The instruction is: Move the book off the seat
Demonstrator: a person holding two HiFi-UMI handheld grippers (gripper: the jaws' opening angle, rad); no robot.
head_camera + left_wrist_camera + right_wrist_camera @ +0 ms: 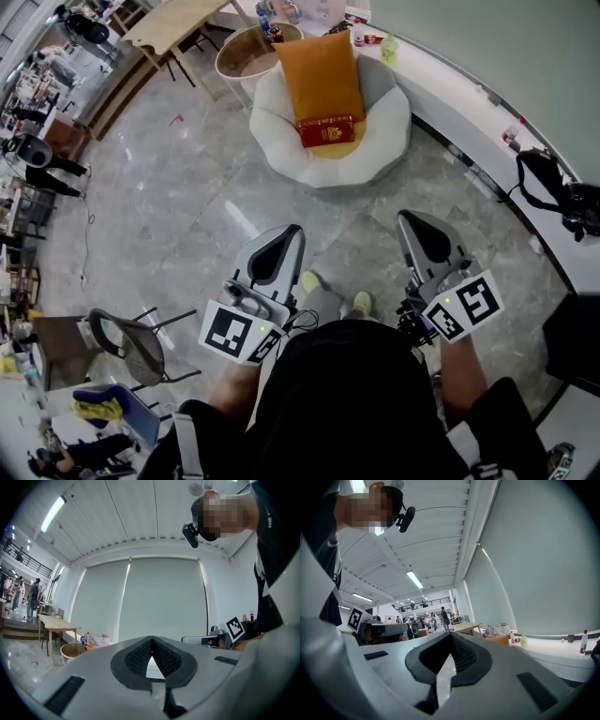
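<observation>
The head view is looking steeply down from the person's head. It is taking in the floor (187, 206), the seat (328, 155) well ahead, and the left gripper (294, 231) and right gripper (405, 217) close below. Each gripper view is riding just behind its own jaws, looking level along them. The left one is catching the right cube (234, 628) at its right side, and the right one the left cube (355, 618) at its left. All three are sharing the table (178, 23).

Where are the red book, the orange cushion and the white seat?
red book (326, 132): head view, middle of its cover.
orange cushion (321, 70): head view, middle of its front.
white seat (277, 142): head view, bare left rim.
</observation>
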